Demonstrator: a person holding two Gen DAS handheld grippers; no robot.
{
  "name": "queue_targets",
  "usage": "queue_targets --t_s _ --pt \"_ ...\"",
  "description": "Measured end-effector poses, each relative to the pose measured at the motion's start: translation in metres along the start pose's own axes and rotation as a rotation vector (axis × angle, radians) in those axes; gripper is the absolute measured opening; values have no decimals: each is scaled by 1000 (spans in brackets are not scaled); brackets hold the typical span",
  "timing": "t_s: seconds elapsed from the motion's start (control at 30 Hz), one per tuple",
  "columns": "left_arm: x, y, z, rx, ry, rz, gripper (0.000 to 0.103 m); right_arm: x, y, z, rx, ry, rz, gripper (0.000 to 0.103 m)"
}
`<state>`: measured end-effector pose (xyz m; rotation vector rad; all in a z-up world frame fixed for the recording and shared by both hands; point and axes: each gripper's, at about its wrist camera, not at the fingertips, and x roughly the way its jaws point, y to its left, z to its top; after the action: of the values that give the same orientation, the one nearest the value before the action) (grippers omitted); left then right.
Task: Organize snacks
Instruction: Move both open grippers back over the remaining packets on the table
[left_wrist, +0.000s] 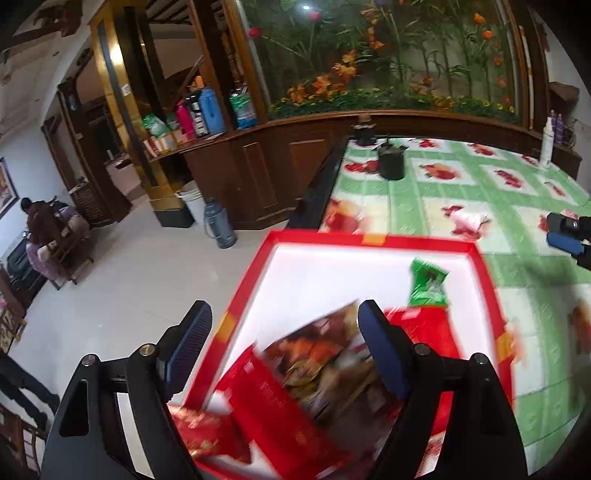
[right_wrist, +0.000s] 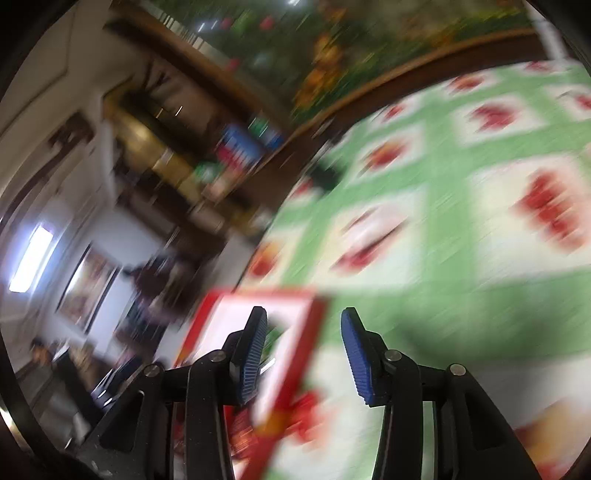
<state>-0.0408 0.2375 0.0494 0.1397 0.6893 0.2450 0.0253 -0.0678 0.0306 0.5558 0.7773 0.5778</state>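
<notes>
A red-rimmed box (left_wrist: 373, 242) with a white inside sits at the table's near left corner. In it lie a small green packet (left_wrist: 428, 282), a red packet (left_wrist: 428, 332), a large red snack bag with a food picture (left_wrist: 314, 373) and another red packet (left_wrist: 199, 432). My left gripper (left_wrist: 284, 325) is open above the box, with the picture bag blurred between and below its fingers. My right gripper (right_wrist: 303, 328) is open and empty, straddling the box's far right rim (right_wrist: 295, 369); that view is blurred. Its blue pads show in the left wrist view (left_wrist: 565, 236).
The table wears a green cloth with red fruit squares (left_wrist: 461, 192). On it stand a black cup (left_wrist: 391, 160), a white bottle (left_wrist: 546, 140) and a pink wrapper (left_wrist: 469, 221). Left of the table are tiled floor, a wooden cabinet, a blue flask (left_wrist: 219, 225) and a seated person (left_wrist: 40, 236).
</notes>
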Motion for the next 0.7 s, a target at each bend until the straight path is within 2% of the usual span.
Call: queue_targets --t_s 0.1,0.23,0.33,0.47,0.57,0.7 --pt "10 -24 21 23 31 -59 82 -29 -41 25 30 -113 -100 52" --pt "27 -70 47 74 66 -135 82 -60 -102 52 150 -195 -186 52" --pt "44 -109 70 130 70 -146 82 -84 -134 68 195 -260 -244 53" --pt "72 -148 99 180 81 -158 82 -117 -170 84 274 -344 -244 53" --pt "95 -166 110 197 105 -156 82 -129 -191 92 314 -375 -247 56" --pt "121 -180 119 203 133 -147 82 -116 -211 109 317 -331 -333 58"
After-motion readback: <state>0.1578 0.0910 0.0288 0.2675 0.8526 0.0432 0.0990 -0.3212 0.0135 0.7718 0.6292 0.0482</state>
